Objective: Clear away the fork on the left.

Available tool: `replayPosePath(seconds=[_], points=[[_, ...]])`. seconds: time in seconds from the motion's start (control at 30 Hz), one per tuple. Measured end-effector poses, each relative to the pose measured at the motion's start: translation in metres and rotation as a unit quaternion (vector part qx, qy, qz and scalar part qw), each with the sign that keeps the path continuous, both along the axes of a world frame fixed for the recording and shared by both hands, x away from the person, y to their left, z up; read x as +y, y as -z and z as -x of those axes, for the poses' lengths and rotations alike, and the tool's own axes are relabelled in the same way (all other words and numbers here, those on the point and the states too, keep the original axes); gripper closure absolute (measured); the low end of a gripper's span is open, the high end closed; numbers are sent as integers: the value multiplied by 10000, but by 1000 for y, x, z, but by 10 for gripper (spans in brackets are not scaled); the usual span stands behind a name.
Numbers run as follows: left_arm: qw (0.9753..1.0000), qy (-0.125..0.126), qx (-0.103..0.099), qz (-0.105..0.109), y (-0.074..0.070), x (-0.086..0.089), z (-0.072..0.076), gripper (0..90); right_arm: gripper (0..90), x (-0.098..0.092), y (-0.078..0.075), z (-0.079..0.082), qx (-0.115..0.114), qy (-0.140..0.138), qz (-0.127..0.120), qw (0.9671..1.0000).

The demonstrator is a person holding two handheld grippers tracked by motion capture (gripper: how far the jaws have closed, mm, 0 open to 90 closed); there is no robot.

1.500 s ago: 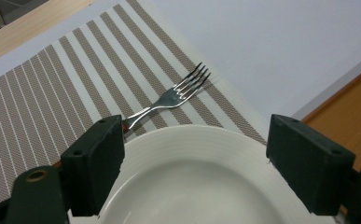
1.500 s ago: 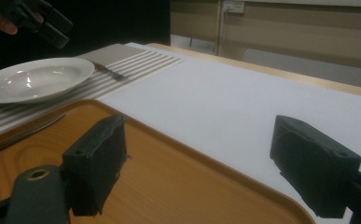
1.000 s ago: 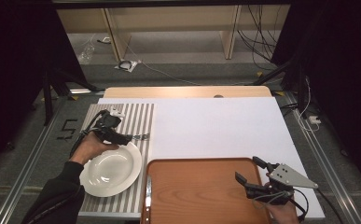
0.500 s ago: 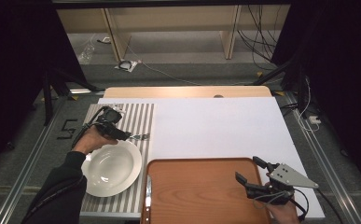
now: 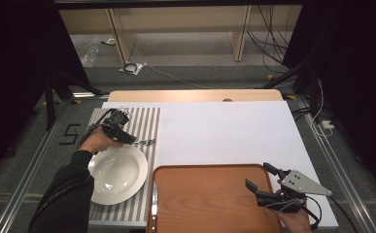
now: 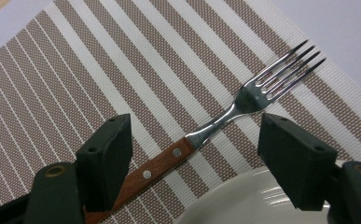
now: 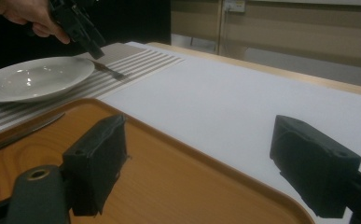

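Observation:
A fork (image 6: pixel 225 116) with a wooden handle lies on the striped placemat (image 6: pixel 75 70), just beyond the rim of a white plate (image 6: pixel 243 196). My left gripper (image 6: pixel 194 154) is open, its jaws standing wide on either side of the fork's handle without touching it. From above, the left gripper (image 5: pixel 127 138) sits at the plate's (image 5: pixel 117 174) far edge with the fork (image 5: pixel 145 142) pointing right. My right gripper (image 5: pixel 263 177) is open over the right end of the wooden tray (image 5: pixel 214 199), with nothing between its jaws (image 7: pixel 206 163).
A knife (image 5: pixel 154 204) lies along the tray's left edge, also visible as the knife (image 7: pixel 19 133) in the right gripper view. The white table cover (image 5: pixel 224 131) stretches behind the tray. The table's wooden far edge (image 5: pixel 190 95) borders the floor beyond.
The left gripper has edged slightly to the right by the fork, and the forearm has shifted a little. The right gripper has stayed still.

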State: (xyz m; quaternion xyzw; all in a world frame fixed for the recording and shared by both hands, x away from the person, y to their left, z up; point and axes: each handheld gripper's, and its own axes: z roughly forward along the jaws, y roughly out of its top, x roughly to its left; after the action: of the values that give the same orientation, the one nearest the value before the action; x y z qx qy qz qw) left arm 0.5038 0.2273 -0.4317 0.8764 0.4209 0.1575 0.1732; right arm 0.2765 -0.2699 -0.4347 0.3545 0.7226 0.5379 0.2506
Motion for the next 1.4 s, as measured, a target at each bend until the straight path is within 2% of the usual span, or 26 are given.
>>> replayPosePath(seconds=[0.27, 0.5, 0.77, 0.93, 1.17, 1.4], points=[[9996, 146, 213, -124, 6, 4, -8, 313, 195, 0, 0, 0, 22, -4, -4, 10000], [9991, 240, 336, -96, 10, 4, -13, 345, 195, 0, 0, 0, 21, -9, 6, 10000], [9979, 323, 550, -136, 15, 5, -18, 422, 195, -1, 0, -1, 37, -3, 26, 10000], [9968, 443, 595, -293, 19, 2, -19, 449, 195, -1, 0, -1, 20, -1, 24, 10000], [9961, 482, 633, -368, 21, 1, -21, 494, 195, -1, 0, -1, 35, -5, 42, 10000], [9946, 631, 707, -416, 24, -2, -21, 523, 195, -1, 0, -1, 32, -8, 38, 10000]])
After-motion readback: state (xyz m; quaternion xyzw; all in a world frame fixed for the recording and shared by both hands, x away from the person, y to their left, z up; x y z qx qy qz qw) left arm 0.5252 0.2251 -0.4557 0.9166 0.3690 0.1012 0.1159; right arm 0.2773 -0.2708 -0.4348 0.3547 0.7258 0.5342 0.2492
